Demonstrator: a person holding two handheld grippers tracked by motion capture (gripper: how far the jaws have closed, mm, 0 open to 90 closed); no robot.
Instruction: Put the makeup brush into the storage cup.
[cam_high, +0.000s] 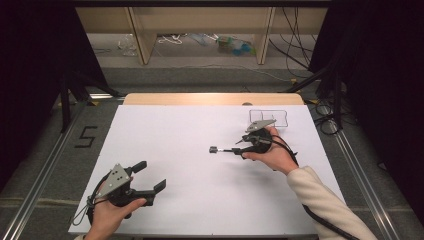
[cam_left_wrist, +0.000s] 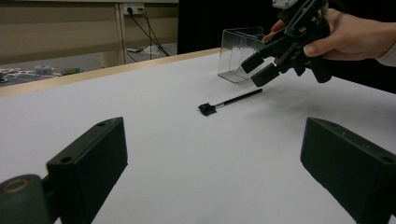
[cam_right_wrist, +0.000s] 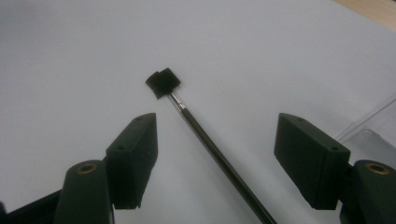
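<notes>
Right gripper (cam_high: 239, 146), jaws spread, is hovering over the thin black brush (cam_right_wrist: 205, 140) lying mid-table; its square head is pointing toward 9 o'clock. Left gripper (cam_high: 150, 177) is sitting at 7 o'clock, jaws spread, holding nothing. Left gripper view is showing the clear box (cam_left_wrist: 238, 53) standing behind the brush.

Wide bare room is left across the white table (cam_high: 165, 140). It is broken only by a thin black brush (cam_high: 226, 149) mid-table and a clear box (cam_high: 268, 117) at the far right edge.

1. A white-topped table (cam_high: 175, 150) with a bare wooden far edge carries two things.
2. A thin black rod with a square head (cam_high: 222, 149) lies near the middle.
3. A clear plastic box (cam_high: 268, 117) stands at the far right.
</notes>
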